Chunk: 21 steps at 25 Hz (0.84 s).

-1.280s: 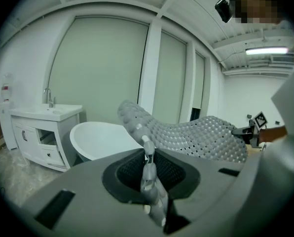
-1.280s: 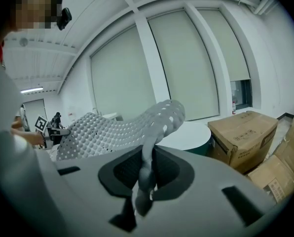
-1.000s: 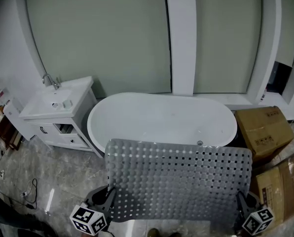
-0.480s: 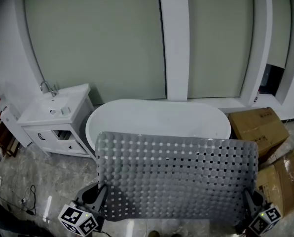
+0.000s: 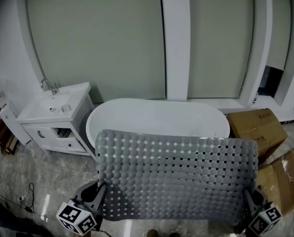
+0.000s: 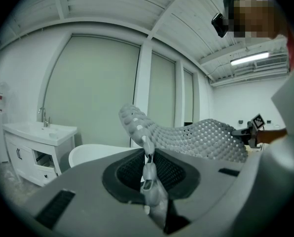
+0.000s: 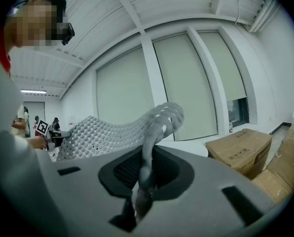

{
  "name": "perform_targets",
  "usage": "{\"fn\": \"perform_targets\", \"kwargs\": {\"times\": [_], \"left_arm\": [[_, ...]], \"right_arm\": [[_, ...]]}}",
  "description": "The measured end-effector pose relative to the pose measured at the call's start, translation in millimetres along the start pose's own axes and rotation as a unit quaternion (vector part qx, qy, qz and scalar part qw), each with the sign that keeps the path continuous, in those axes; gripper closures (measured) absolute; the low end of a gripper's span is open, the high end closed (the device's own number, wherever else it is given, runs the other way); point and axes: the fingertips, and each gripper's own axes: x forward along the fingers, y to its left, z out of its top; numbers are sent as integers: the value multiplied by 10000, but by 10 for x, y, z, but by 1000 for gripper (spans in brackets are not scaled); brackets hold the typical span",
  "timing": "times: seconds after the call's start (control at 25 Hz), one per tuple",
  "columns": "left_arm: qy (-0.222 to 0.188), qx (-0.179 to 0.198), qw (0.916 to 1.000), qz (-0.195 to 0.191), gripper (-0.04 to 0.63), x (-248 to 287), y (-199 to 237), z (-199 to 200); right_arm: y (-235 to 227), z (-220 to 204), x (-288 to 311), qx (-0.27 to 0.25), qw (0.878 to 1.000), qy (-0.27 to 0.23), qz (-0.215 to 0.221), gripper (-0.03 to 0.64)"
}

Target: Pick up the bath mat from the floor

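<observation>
Currently grey perforated rubber bath mat [image 5: 176,177] held up, spread between left gripper [image 5: 101,190] and right gripper [image 5: 245,200], each pinching a mat end. Mat hides near rim of white oval bathtub [image 5: 157,116]; brown cardboard boxes [image 5: 256,127] to right, white sink cabinet [image 5: 51,120] to left.

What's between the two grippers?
The bath mat spans the gap, its ends pinched by the left gripper and right gripper; the head view shows it.

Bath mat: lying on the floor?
No, the bath mat hangs spread in the air, its corners pinched by the left gripper and right gripper.
</observation>
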Motion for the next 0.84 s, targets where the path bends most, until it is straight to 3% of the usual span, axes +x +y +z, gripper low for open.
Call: {"fn": "perform_targets", "kwargs": {"times": [0.84], "left_arm": [[55, 27, 10000, 17, 540, -61, -37, 6]], "right_arm": [[-40, -48, -45, -81, 9999, 113, 56, 572]]}}
